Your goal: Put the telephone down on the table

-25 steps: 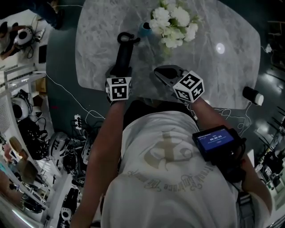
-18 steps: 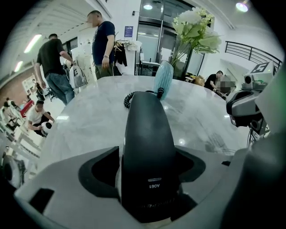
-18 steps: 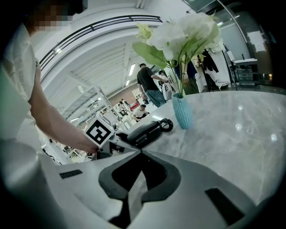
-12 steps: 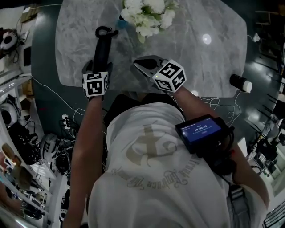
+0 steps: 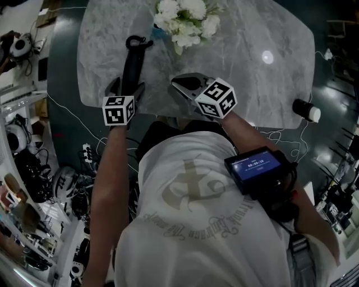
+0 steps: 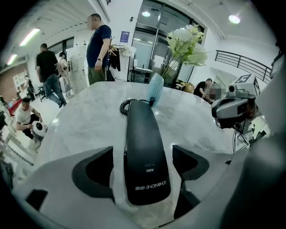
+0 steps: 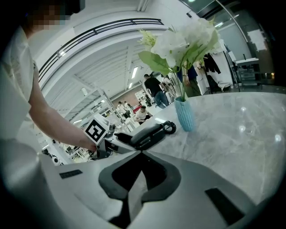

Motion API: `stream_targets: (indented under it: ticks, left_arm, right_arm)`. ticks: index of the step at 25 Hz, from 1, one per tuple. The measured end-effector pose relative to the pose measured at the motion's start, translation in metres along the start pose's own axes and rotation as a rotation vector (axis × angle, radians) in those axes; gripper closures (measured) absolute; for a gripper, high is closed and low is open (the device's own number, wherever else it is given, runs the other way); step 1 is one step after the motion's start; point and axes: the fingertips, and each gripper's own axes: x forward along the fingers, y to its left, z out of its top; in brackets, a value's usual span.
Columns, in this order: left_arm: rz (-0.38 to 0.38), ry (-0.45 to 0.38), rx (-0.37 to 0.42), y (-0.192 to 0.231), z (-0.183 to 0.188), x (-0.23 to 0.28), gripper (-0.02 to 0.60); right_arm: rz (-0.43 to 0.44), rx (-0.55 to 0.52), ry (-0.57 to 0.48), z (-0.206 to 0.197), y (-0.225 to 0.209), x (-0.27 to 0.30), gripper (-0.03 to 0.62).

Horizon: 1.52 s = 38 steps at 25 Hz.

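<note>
The black telephone handset (image 5: 132, 66) lies flat on the grey marble table (image 5: 252, 84), its coiled cord (image 5: 138, 42) at the far end. My left gripper (image 5: 126, 88) straddles the handset's near end, and its jaws are opening. In the left gripper view the handset (image 6: 145, 152) sits between the two spread fingers (image 6: 100, 167) with a gap on each side. My right gripper (image 5: 179, 85) hovers just right of it, jaws together and empty. The right gripper view shows the handset (image 7: 149, 133) beyond the right gripper (image 7: 140, 153).
A blue vase (image 6: 155, 89) of white flowers (image 5: 184, 15) stands just beyond the handset's far end. A black and white cylinder (image 5: 307, 110) lies on the floor to the right, with cables and gear (image 5: 61, 185) to the left. People (image 6: 97, 49) stand beyond the table.
The left gripper's jaws have spread away from the handset, which now rests on the table. The right gripper has stayed beside it.
</note>
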Motion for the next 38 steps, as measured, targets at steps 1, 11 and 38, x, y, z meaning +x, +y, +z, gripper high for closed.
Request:
stream_targets:
  ticks: [1, 11, 38]
  left_arm:
    - [-0.004, -0.009, -0.001, -0.002, 0.001, -0.003, 0.173]
    - [0.069, -0.104, -0.013, -0.005, 0.014, -0.046, 0.175]
    - [-0.039, -0.481, -0.142, -0.049, 0.002, -0.184, 0.522]
  right_arm:
    - [0.003, -0.003, -0.005, 0.001, 0.001, -0.002, 0.579]
    - [0.030, -0.073, -0.050, 0.013, 0.012, -0.015, 0.579]
    - [0.016, -0.286, -0.203, 0.064, 0.102, -0.053, 0.579]
